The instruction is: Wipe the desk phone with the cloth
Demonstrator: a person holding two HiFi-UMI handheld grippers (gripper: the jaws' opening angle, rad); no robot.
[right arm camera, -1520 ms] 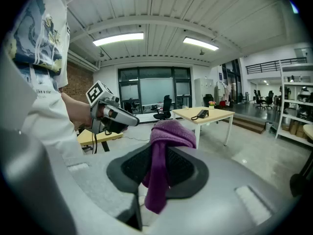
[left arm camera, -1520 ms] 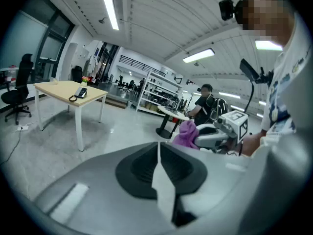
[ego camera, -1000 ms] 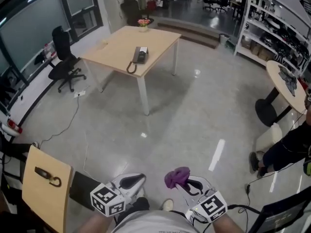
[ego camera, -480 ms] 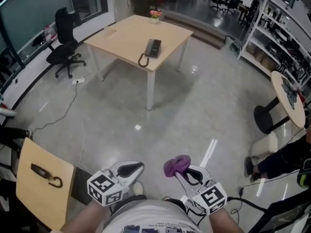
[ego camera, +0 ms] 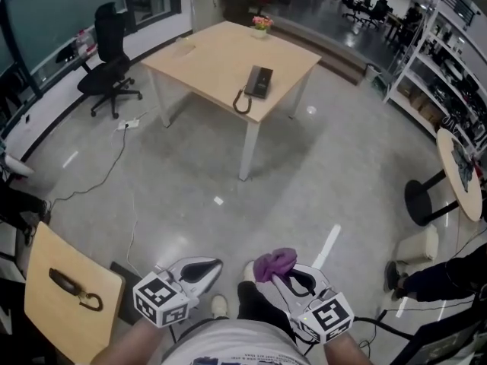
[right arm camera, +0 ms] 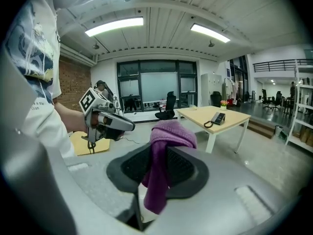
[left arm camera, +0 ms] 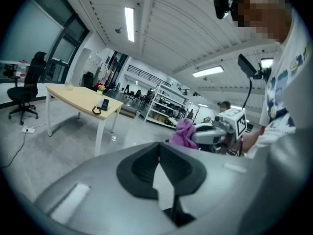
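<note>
The desk phone lies near the table's right edge, a flower pot on its far corner. An office chair stands left of the table.

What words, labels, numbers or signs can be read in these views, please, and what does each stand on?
None can be read.
Marker cubes on the left gripper and right gripper: square patterns only, no letters.
Shirt print: too blurred to read.
Desk phone: too small for any label.
Cloth: no tag visible.

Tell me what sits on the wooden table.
A black desk phone near its front edge, flowers at the far corner, a small unclear item leftward. Beneath the phone is covered.
</note>
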